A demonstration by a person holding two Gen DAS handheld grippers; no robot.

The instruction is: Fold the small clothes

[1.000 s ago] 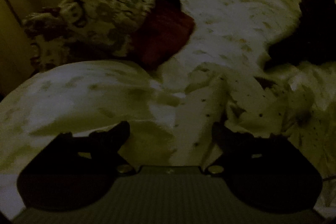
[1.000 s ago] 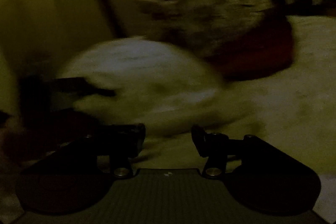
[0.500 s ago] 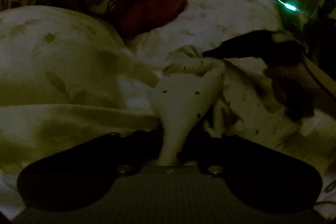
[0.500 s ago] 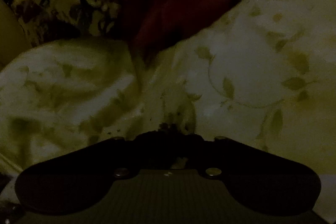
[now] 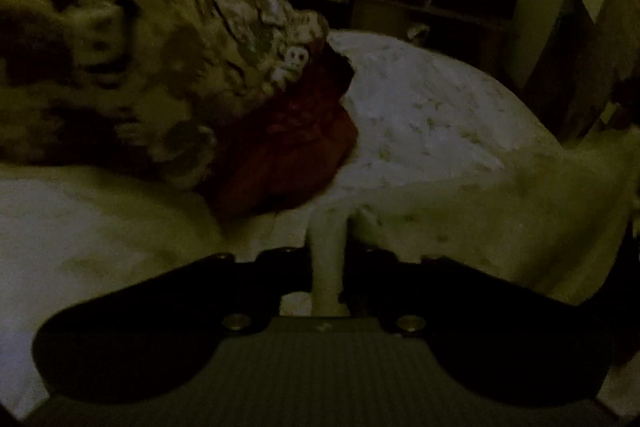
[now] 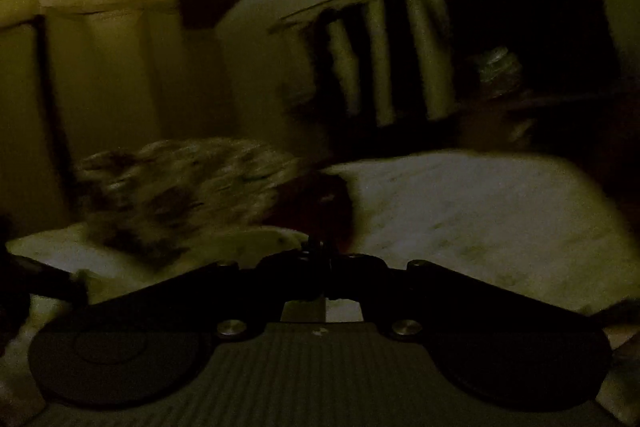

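White spotted garment [image 5: 480,211] lifted over bed [image 5: 420,115], unfolded; we grip it in left hand-held gripper [image 5: 328,267] and right hand-held gripper [image 6: 324,267]; folding ahead.

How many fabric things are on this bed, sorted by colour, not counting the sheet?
White dotted garment, held taut by the left gripper and the right gripper: 1
Patterned cloth pile: 1
Red cloth: 1
Total: 3
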